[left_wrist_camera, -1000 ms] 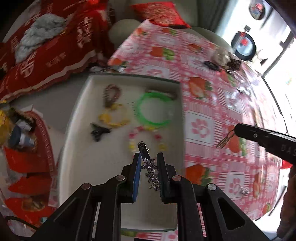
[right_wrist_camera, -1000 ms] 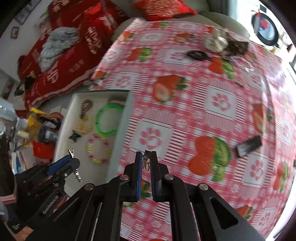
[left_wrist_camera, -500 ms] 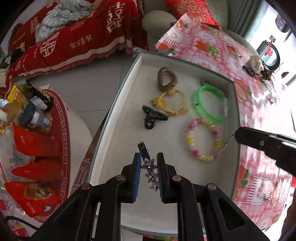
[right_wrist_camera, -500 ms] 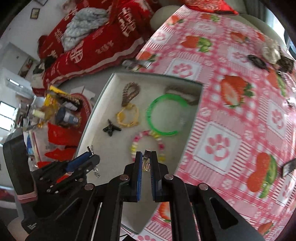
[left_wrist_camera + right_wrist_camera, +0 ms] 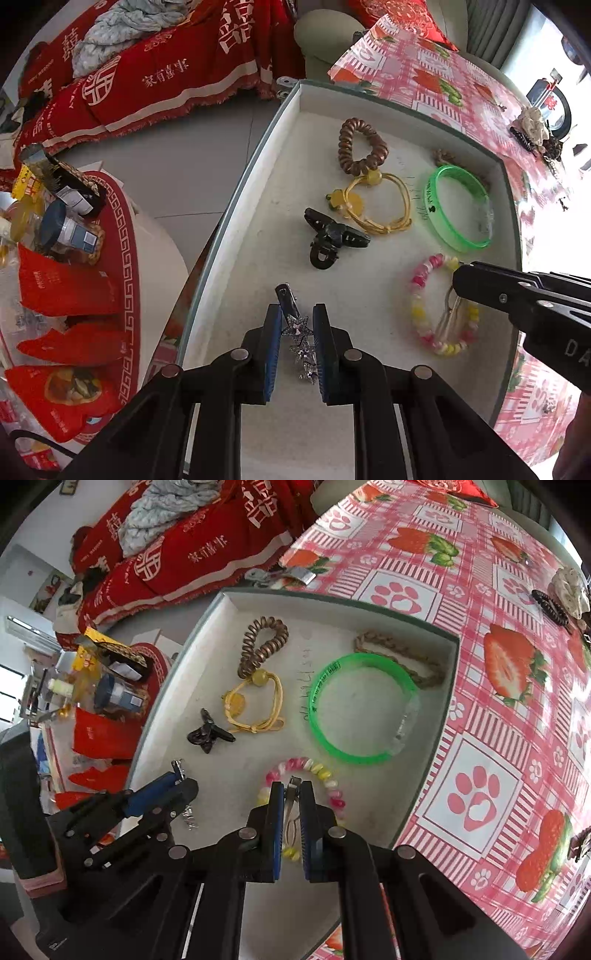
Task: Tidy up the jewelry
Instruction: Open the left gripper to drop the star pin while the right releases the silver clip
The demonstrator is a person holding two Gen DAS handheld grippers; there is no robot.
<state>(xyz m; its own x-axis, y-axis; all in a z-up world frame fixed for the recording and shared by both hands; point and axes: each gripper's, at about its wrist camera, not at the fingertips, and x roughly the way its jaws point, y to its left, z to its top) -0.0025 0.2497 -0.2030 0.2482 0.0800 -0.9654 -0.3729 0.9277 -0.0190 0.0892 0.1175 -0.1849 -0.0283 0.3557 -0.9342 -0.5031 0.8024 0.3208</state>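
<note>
A white tray (image 5: 258, 206) (image 5: 192, 657) holds a brown spiral hair tie (image 5: 360, 149), a yellow cord tie (image 5: 373, 206), a black claw clip (image 5: 332, 240), a green bangle (image 5: 458, 206), a braided clip (image 5: 399, 657) and a pink-yellow bead bracelet (image 5: 424, 314). My left gripper (image 5: 294, 317) is shut on a silver star hair clip (image 5: 301, 339) above the tray's near left part. My right gripper (image 5: 291, 794) is shut on a thin gold hair clip (image 5: 290, 812) above the bead bracelet (image 5: 317, 771); it also shows in the left wrist view (image 5: 458, 291).
The tray sits at the edge of a table with a pink strawberry-print cloth (image 5: 498, 701). More hair accessories (image 5: 561, 598) lie at the table's far side. A stool with bottles and red packets (image 5: 66, 258) stands left of the tray. A red-covered sofa (image 5: 147, 74) is beyond.
Both grippers have moved left over the tray and closer to it, each still holding its clip. The right gripper now hangs above the bead bracelet.
</note>
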